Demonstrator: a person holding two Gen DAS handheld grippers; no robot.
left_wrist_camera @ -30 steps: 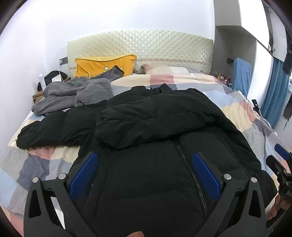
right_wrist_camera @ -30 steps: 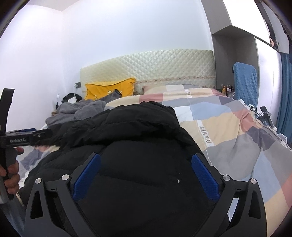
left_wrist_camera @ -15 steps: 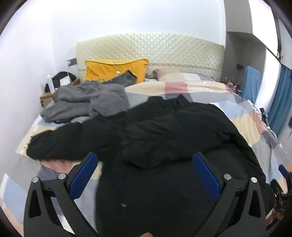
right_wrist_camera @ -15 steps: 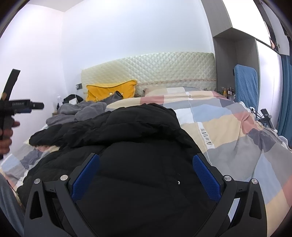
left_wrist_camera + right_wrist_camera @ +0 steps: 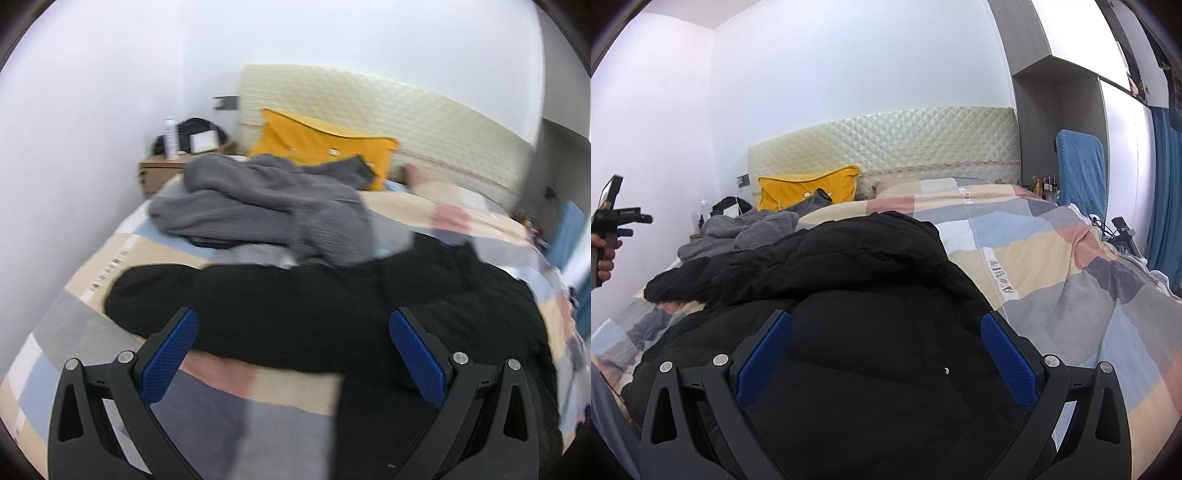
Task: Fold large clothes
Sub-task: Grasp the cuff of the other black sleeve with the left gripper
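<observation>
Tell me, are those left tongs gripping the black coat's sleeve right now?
No, the left tongs stand wide open above the black coat, with nothing pinched between the blue pads.

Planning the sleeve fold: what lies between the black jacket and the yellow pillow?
A crumpled grey garment lies between black jacket and yellow pillow, clearest in the left wrist view.
</observation>
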